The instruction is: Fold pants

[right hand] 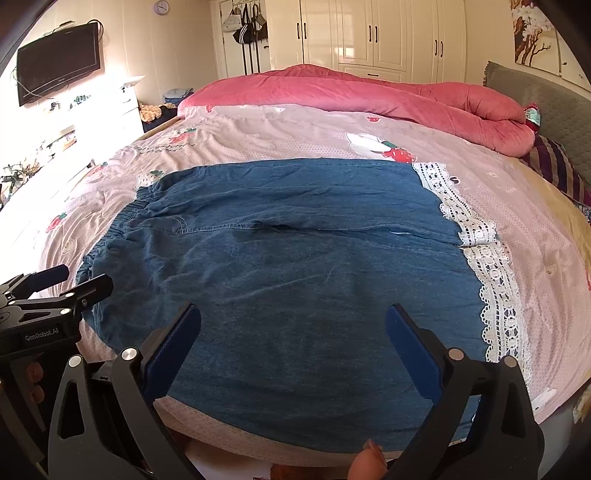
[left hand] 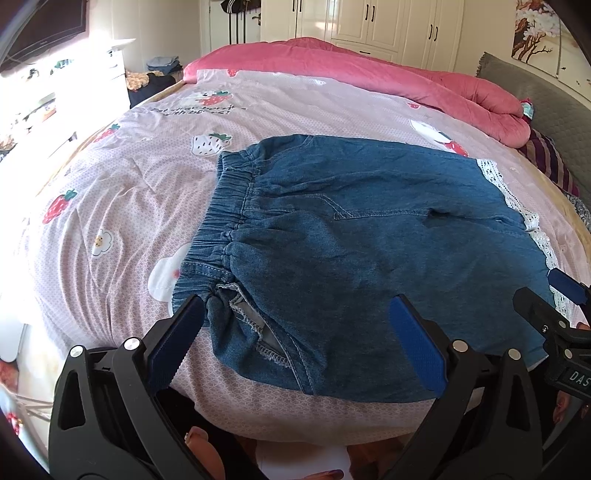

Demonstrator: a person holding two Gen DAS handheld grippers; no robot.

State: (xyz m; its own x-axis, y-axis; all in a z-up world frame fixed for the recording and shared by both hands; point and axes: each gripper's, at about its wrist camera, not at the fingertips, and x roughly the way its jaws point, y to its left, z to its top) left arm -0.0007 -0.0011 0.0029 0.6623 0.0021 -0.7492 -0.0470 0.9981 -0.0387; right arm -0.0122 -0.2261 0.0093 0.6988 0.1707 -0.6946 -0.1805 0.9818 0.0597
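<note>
Denim pants (right hand: 295, 266) with white lace hems lie flat on bedspread (right hand: 517, 221).

from here i see a bed (right hand: 332, 125) under a pink strawberry-print sheet, a rolled pink quilt (right hand: 369, 92) along its far edge, cream wardrobes (right hand: 373, 33) behind, a wall tv (right hand: 59, 62) at left, and strong sunlight washing over the white dresser (right hand: 125, 107).
</note>
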